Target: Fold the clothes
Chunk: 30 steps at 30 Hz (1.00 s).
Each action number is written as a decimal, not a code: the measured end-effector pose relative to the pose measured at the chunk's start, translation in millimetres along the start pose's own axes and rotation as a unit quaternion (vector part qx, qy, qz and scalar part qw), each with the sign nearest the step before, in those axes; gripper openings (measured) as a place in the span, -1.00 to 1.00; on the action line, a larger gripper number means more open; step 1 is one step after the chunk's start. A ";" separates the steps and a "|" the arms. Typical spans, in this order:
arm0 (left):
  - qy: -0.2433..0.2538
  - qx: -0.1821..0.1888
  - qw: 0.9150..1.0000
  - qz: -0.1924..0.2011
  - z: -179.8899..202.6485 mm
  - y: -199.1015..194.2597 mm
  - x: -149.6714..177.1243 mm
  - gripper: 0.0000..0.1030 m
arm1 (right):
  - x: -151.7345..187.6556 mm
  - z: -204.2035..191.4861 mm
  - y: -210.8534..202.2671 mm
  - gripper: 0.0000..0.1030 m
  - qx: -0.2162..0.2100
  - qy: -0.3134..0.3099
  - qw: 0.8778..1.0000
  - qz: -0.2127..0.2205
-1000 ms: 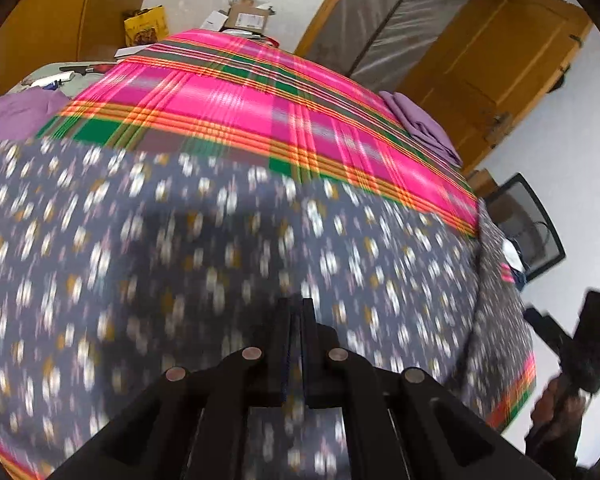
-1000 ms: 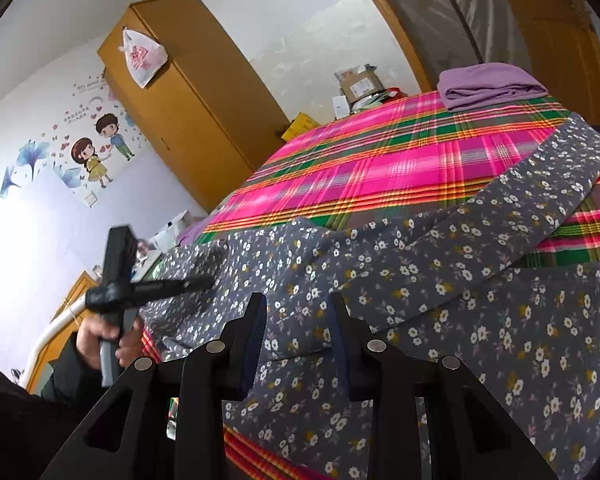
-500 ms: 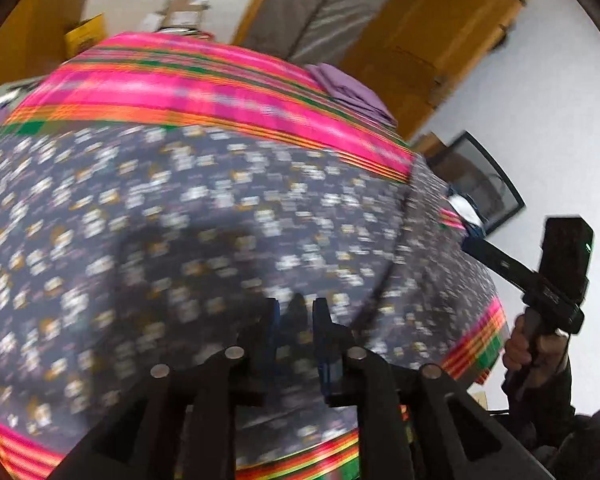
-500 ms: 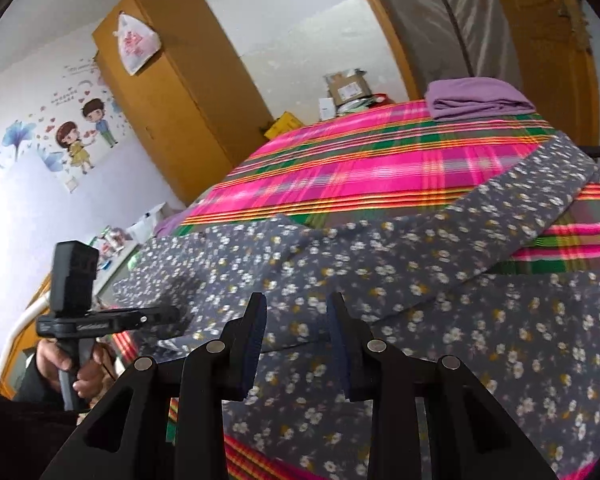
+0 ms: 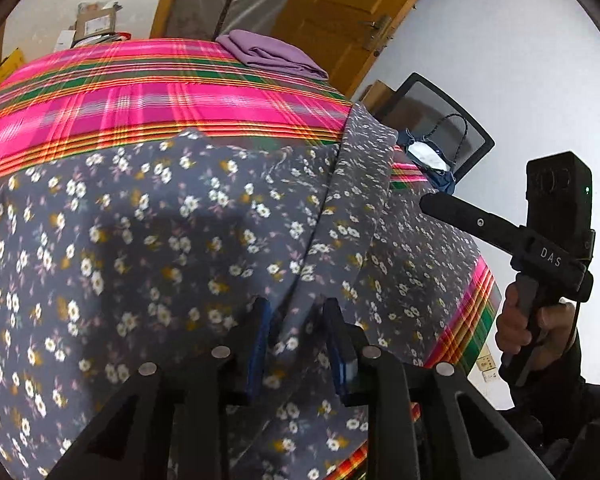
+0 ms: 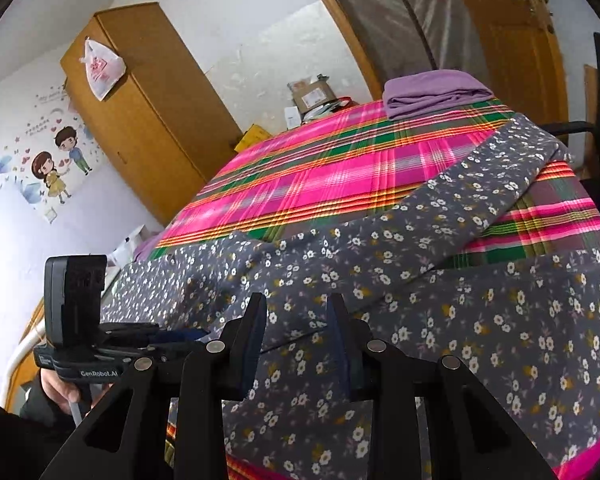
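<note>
A grey floral garment (image 5: pixel 180 232) lies spread over the pink plaid bed cover (image 5: pixel 140 96), with one long sleeve (image 6: pixel 492 184) stretched toward the far right corner. My left gripper (image 5: pixel 296 320) is open just over the garment, above a raised fold line in the cloth. My right gripper (image 6: pixel 296 320) is also open, low over the garment near the bed's front edge, with nothing gripped. Each gripper shows in the other's view: the right gripper (image 5: pixel 424 202) held by a hand (image 5: pixel 516 328), the left gripper (image 6: pixel 196 334) at lower left.
A folded purple cloth (image 6: pixel 432 90) sits at the far corner of the bed. A wooden wardrobe (image 6: pixel 148 120) stands at the left, boxes (image 6: pixel 312 94) lie behind the bed, and a black mesh chair (image 5: pixel 432 120) stands to the right beside a wooden door (image 5: pixel 340 12).
My left gripper went from shut to open and its view swung right across the garment. The right gripper stayed open and shifted only slightly.
</note>
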<state>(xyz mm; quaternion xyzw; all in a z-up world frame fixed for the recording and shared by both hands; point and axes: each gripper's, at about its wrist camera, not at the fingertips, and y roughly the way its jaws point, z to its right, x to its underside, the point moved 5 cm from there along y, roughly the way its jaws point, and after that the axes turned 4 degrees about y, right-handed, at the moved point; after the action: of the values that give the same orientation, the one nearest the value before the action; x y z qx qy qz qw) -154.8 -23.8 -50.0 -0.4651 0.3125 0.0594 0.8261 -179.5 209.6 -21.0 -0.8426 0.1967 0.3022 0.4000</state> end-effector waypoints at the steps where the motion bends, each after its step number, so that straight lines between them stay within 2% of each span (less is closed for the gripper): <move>1: 0.003 0.001 1.000 -0.002 2.2 3.0 -1.1 -0.47 | -1.1 0.5 0.7 -0.38 0.001 0.000 1.000 0.000; 6: 0.033 -0.002 0.999 -0.007 12.4 9.8 -0.6 -0.49 | -7.7 7.5 4.4 -0.38 0.016 0.009 1.000 0.000; 8: 0.032 0.001 0.999 -0.008 11.7 10.8 -0.8 -0.75 | -11.1 13.0 7.1 -0.38 0.028 0.019 0.999 -0.002; 11: 0.032 0.011 0.999 -0.005 13.7 9.7 0.8 -0.88 | -17.1 19.9 11.3 -0.38 0.056 0.031 0.998 -0.004; 20: 0.049 0.015 0.999 -0.001 22.1 12.7 8.3 -0.89 | -38.8 19.6 44.7 -0.38 0.128 0.019 0.991 -0.026; 30: 0.052 0.027 0.998 0.002 18.9 11.2 9.2 -0.89 | -43.8 32.0 93.0 -0.38 0.225 -0.003 0.972 -0.074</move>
<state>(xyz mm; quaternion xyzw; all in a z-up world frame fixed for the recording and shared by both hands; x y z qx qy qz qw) -143.0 -4.0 -56.5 -0.4444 0.3574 0.0280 0.8210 -276.5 182.8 -59.4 -0.7423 0.1951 0.2226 0.6011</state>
